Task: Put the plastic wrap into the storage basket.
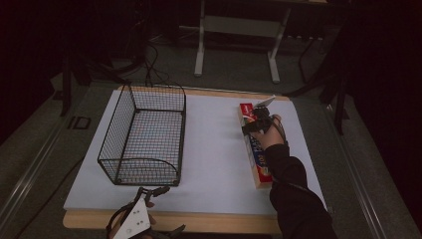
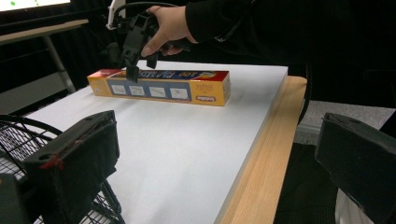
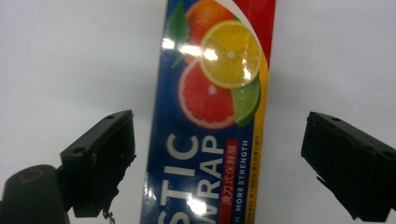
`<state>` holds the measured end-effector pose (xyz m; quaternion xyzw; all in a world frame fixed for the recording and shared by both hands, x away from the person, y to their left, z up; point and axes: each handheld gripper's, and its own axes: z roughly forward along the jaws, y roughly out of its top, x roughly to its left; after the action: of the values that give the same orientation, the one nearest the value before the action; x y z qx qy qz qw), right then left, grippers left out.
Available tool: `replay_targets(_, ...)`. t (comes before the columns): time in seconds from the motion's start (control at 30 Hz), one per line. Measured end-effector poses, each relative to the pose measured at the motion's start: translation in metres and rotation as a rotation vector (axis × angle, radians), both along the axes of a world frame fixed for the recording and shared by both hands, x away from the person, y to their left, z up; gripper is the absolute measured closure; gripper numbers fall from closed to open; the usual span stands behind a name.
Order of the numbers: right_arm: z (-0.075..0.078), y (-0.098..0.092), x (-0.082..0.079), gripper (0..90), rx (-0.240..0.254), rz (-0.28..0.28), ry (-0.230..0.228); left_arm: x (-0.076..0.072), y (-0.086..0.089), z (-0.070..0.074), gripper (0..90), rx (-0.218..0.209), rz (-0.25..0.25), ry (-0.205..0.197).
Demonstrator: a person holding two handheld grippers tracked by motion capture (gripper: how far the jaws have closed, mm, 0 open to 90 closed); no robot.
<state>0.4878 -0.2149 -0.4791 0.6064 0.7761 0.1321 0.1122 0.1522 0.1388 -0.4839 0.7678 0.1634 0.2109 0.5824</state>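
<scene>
A long plastic wrap box (image 1: pixel 258 158) with citrus fruit printed on it lies flat along the right side of the white table top (image 1: pixel 214 159). My right gripper (image 1: pixel 257 123) hovers just over the box's far half, open. In the right gripper view the box (image 3: pixel 210 116) runs between the two spread jaws with a gap on each side. My left gripper (image 1: pixel 153 191) sits at the table's front edge, near the front of the basket, open with nothing between its jaws. From the left gripper view, the box (image 2: pixel 159 87) and the right gripper (image 2: pixel 140 65) over it are farther off.
A black wire basket (image 1: pixel 144 134), with nothing in it, stands on the left half of the table; its rim (image 2: pixel 18 135) shows low in the left gripper view. The wooden table edge (image 2: pixel 261 158) runs along the front. A desk frame (image 1: pixel 239 30) stands behind the table.
</scene>
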Motion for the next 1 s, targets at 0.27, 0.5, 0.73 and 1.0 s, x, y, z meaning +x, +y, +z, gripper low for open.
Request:
replay_targets(0.27, -0.008, 0.001, 0.007, 12.6, -0.028, 0.006, 0.072, 0.000, 0.000, 0.000, 0.2, 0.001, 0.000, 0.002)
replay_targets(0.5, -0.014, 0.006, 0.010, 16.4, -0.028, -0.006, 0.119, 0.001, 0.000, 0.000, 0.2, 0.004, -0.001, 0.003)
replay_targets(0.73, -0.022, 0.009, 0.014, 21.3, -0.052, -0.011, 0.151, 0.000, 0.000, 0.000, 0.2, 0.003, -0.001, 0.004)
replay_targets(1.0, -0.022, 0.012, 0.015, 37.2, -0.056, -0.021, 0.167, 0.001, 0.000, -0.001, 0.2, 0.007, -0.002, 0.005)
